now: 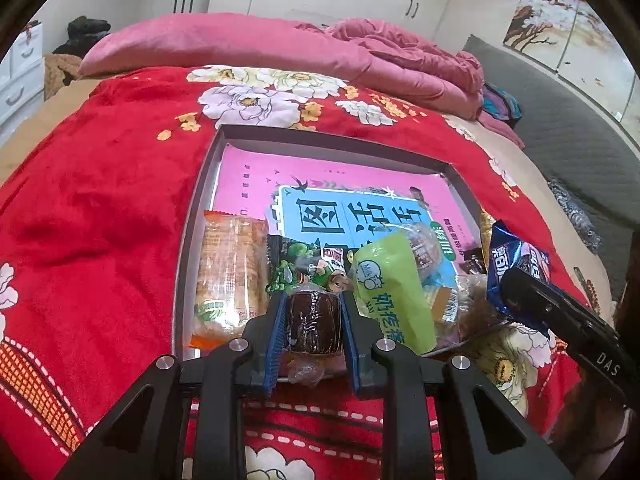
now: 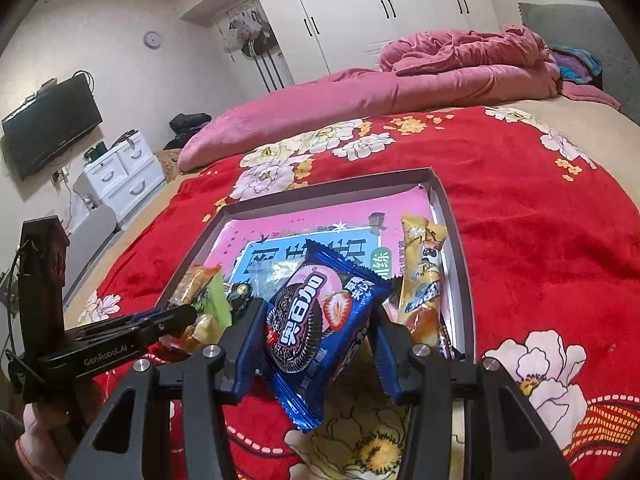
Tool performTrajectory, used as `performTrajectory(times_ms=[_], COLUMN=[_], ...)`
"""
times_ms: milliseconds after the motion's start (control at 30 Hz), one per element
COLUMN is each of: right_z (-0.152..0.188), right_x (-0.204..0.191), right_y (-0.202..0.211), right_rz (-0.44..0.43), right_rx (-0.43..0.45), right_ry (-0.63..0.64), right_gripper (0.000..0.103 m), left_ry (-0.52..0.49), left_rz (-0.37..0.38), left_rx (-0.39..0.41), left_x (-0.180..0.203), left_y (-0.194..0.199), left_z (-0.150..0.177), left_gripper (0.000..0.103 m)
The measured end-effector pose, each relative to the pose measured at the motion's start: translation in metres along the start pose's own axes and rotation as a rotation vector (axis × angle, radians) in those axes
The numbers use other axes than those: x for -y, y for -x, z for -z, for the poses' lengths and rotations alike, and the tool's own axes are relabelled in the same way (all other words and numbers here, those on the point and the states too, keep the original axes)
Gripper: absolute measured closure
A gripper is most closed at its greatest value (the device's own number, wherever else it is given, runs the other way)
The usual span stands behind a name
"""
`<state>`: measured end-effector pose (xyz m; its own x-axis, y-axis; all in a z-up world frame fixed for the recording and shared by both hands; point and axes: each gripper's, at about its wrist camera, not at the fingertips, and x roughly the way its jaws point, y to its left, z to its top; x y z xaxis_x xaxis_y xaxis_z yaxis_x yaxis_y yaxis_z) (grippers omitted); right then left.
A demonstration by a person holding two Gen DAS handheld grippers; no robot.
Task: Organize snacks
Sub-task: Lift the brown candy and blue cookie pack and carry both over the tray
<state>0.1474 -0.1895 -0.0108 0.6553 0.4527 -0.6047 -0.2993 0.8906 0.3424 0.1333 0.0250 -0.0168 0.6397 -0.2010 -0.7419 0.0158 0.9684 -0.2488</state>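
My left gripper is shut on a dark brown cake in clear wrap, held over the near edge of the grey box. My right gripper is shut on a blue cookie packet, held over the box's near right edge; the packet also shows in the left wrist view. In the box lie an orange-wrapped bread, a green cartoon packet, a light green milk packet, a yellow bread bar, and others over a pink and blue book.
The box rests on a red floral blanket on a bed. A pink quilt lies behind it. A white drawer unit and a wall TV stand left of the bed.
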Motion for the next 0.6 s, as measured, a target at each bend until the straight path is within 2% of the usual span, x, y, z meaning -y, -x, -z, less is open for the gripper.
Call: performTrajectory(times_ms=[600], right_z=[-0.006], right_x=[-0.012], right_y=[-0.021], right_rz=[0.003], right_rx=[-0.016], right_ry=[0.043], right_gripper=[0.053], left_ry=[0.009], left_rz=[0.011], left_rx=[-0.007], left_x=[-0.002], left_y=[-0.009], left_z=[-0.005], left_gripper=[0.076])
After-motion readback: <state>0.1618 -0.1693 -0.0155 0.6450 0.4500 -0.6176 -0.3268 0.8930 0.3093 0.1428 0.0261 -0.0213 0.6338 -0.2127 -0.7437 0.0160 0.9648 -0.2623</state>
